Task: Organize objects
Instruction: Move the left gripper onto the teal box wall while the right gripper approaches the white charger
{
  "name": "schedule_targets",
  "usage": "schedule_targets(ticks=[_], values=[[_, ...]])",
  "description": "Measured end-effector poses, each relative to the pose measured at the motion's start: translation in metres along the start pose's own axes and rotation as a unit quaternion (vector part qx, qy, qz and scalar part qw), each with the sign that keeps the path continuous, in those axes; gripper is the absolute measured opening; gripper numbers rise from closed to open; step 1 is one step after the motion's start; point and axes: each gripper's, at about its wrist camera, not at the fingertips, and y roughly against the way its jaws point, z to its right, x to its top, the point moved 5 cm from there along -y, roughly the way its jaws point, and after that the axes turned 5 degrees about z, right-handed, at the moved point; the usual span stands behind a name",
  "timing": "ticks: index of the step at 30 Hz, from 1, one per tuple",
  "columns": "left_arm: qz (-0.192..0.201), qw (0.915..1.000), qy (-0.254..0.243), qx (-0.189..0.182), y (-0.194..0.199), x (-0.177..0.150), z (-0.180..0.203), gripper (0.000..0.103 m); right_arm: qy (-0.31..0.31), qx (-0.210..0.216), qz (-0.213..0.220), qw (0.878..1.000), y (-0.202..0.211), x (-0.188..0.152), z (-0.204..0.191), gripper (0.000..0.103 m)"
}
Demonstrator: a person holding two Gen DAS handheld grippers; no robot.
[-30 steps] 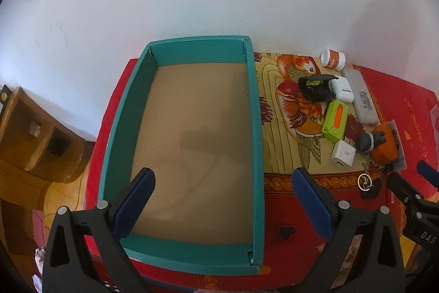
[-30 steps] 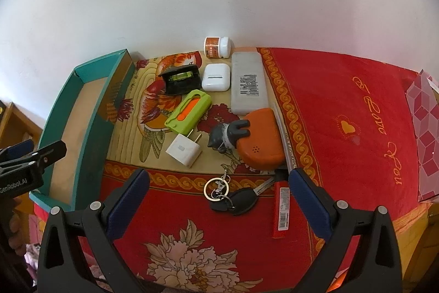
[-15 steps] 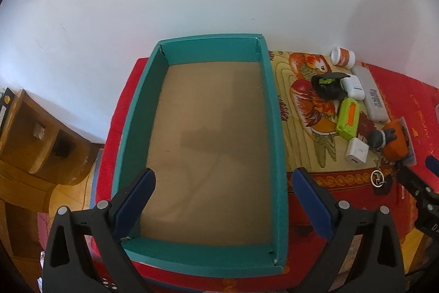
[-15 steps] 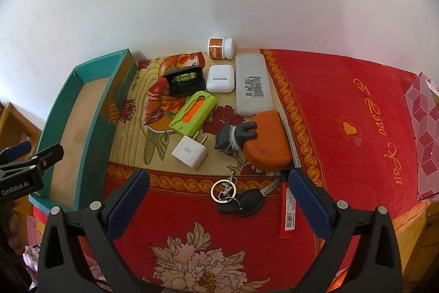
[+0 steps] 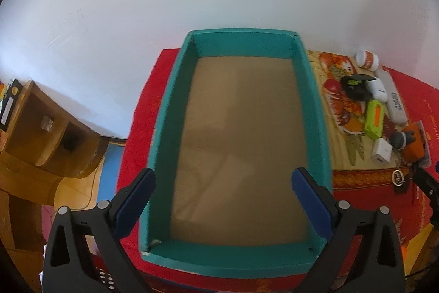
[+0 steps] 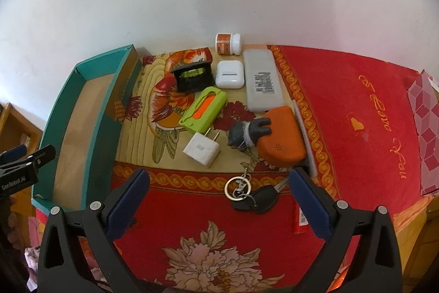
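Poised over the teal box, now squarely centred and closer than a second ago: left gripper, tongs spread wide, holding nothing. Box floor bare, no item yet inside. Hovering above the red cloth: right gripper, also wide and empty, edged forward since a second ago toward the cluster just right of the box. Nearest the tongs, key ring and black fob; beyond, white charger, green case, orange case, earbud case, grey remote, small jar. Dark item with a green vial, possibly a level. Sorting apparently about to begin, first pickup likely the keys.
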Motion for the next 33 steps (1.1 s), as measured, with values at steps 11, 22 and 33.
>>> schedule_targets(ticks=[11, 22, 33], values=[[-0.03, 0.999, 0.026, 0.021, -0.023, -0.018, -0.046, 0.098, -0.017, -0.008, -0.015, 1.0, -0.01, -0.008, -0.016, 0.103], [-0.068, 0.9976, 0.013, 0.006, -0.052, -0.046, -0.068, 0.088, -0.029, -0.012, -0.035, 0.999, -0.028, -0.016, -0.035, 0.103], [-0.09, 0.9948, 0.025, -0.042, -0.064, -0.062, -0.055, 0.052, -0.039, 0.001, -0.064, 0.997, -0.053, -0.01, -0.027, 0.08]])
